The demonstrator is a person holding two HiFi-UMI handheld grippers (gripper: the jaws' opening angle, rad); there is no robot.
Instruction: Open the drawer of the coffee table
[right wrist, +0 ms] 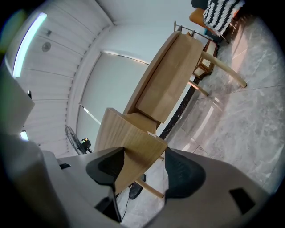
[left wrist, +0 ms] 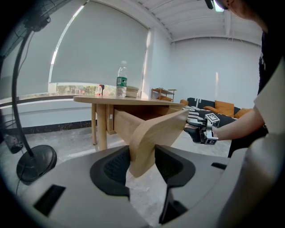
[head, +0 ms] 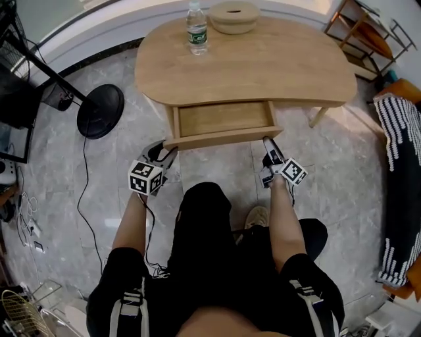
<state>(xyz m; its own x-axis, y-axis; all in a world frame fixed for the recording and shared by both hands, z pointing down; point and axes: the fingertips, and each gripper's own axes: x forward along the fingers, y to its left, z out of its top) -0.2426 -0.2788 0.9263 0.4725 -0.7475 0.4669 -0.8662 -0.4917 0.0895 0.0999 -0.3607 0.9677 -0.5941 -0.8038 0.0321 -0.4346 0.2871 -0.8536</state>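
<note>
Over the grey marble floor (head: 342, 171), the shallow wooden drawer (head: 223, 118) of the pale kidney-shaped wooden worktop (head: 263, 66) lies part-open ahead, its front panel (head: 223, 138) (long axis crosswise) clenched at either end by the left hand-held gripper (head: 164, 153) and right hand-held gripper (head: 270, 150).

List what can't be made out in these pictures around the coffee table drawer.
- Rear of the drawer: head view, the tabletop overhangs it.
- Print on the bottle label: head view, too small.
- Contents of the round wooden container: head view, its own top covers them.
- Striped fabric: head view, cut off by the right edge.
</note>
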